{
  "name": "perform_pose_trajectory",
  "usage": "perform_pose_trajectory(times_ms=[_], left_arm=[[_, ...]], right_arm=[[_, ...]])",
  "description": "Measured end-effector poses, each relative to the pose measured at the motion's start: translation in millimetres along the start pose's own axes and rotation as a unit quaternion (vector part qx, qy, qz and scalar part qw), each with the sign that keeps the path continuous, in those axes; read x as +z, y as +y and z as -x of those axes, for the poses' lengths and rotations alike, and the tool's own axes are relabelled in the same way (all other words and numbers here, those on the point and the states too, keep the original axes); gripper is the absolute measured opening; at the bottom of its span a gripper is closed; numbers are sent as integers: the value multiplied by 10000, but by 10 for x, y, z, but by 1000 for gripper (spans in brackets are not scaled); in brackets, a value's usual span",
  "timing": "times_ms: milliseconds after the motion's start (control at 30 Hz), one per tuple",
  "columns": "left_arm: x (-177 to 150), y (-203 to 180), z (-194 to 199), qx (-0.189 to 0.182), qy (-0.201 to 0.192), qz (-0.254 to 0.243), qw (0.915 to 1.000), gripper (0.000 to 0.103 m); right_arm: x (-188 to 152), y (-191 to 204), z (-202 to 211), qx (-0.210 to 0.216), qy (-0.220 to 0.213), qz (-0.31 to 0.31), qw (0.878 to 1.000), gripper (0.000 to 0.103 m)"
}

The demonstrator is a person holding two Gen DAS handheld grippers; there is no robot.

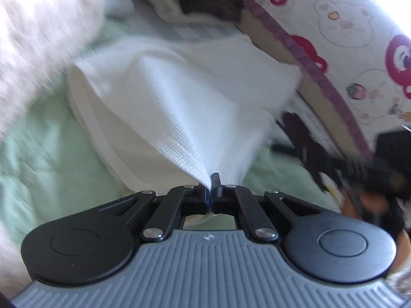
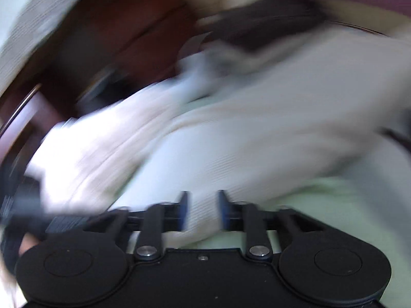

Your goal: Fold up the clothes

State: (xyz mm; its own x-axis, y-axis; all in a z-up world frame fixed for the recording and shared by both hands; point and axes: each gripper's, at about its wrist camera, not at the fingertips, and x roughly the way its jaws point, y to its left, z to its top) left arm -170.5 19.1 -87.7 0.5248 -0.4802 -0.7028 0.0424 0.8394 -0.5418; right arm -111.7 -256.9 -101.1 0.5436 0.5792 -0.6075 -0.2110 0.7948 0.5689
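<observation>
The left tool [image 1: 211,179] pinches a corner of the white garment [image 1: 179,97] on the green sheet [image 1: 46,154]. The right tool [image 2: 202,205] gapes, holding nothing, with cloth toward twelve o'clock. Mid-fold; next, probably regrasp.

A white ribbed knit garment [image 1: 179,97] lies rumpled on pale green bedding [image 1: 38,154], one corner lifted.

Soft daylight fills both views, blowing out to white at the upper right corner of the left wrist view. The white cloth [image 1: 179,102] there is sharp near the fingers [image 1: 217,179] and smeared at its edges. Heavy motion blur streaks the right wrist view, where only the gripper body [image 2: 203,277] stays crisp. Fisheye curvature bends both frames' borders.
</observation>
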Motion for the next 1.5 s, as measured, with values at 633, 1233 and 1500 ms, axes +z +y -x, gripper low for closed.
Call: perform_pose_trajectory(times_ms=[633, 1233, 1500], left_arm=[[180, -224, 195, 350, 64, -962, 9947, 0], [207, -101, 300, 157, 1190, -281, 9924, 23], [1391, 102, -160, 1698, 182, -1459, 9744, 43]], right_arm=[[613, -1458, -419, -927, -1443, -2756, 9458, 20], [376, -897, -17, -1522, -992, -1153, 9766, 48], [54, 220, -310, -453, -413, 1045, 9926, 49]])
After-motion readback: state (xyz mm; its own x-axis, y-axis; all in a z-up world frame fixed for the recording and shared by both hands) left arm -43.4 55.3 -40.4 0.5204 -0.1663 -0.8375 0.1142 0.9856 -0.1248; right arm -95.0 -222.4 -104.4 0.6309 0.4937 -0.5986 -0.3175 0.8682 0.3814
